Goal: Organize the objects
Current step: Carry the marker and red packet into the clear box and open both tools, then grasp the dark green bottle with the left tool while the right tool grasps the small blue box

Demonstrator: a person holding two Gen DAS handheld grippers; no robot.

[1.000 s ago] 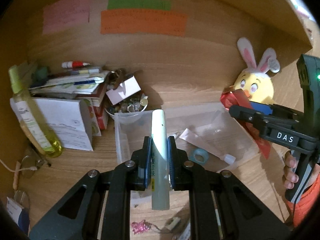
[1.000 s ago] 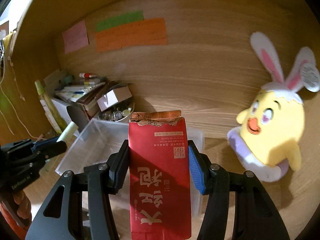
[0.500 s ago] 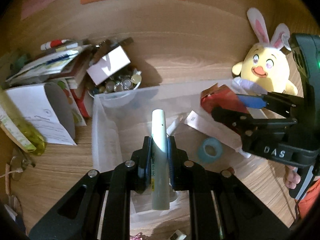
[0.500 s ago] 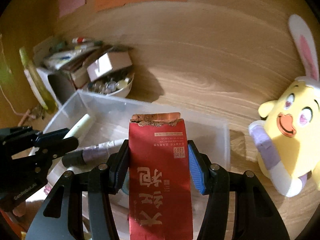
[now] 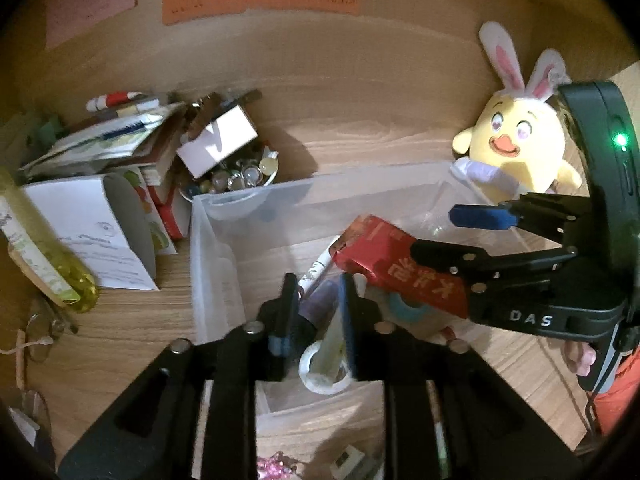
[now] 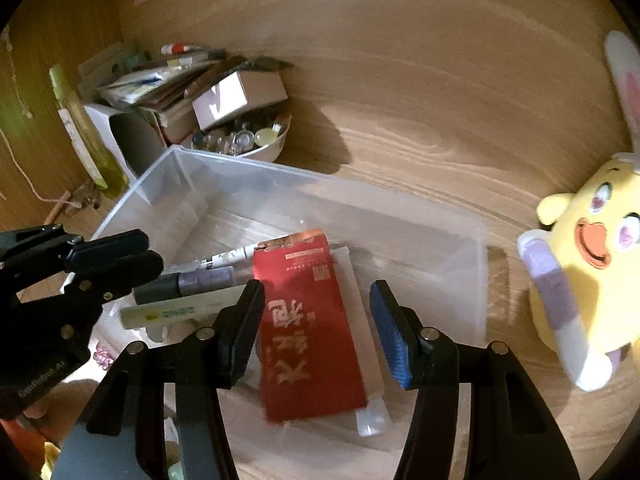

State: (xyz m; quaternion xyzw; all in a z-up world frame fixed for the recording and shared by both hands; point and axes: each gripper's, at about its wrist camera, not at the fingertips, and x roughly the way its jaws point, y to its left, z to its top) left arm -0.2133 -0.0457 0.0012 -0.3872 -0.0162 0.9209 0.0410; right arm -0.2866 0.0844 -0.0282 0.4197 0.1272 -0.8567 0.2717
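Observation:
A clear plastic bin (image 5: 212,240) (image 6: 400,208) sits on the wooden desk. My left gripper (image 5: 316,312) is open over its near left part; the pale green tube (image 5: 330,350) (image 6: 180,310) lies loose below it in the bin, on a tape roll. My right gripper (image 6: 318,320) is open over the bin; the red envelope (image 6: 310,332) (image 5: 396,264) lies between its jaws, free of them, inside the bin. A purple marker (image 6: 196,282) and a white pen (image 5: 316,272) also lie in the bin.
A yellow bunny-eared plush (image 5: 516,152) (image 6: 588,272) stands right of the bin. A bowl of small items (image 5: 236,180) with a white box on it, a stack of papers (image 5: 112,140) and a yellow-green bottle (image 5: 44,264) stand to the left. Wooden wall behind.
Both grippers have moved down into the bin and opened. The green tube has dropped from the left gripper and the red envelope from the right gripper.

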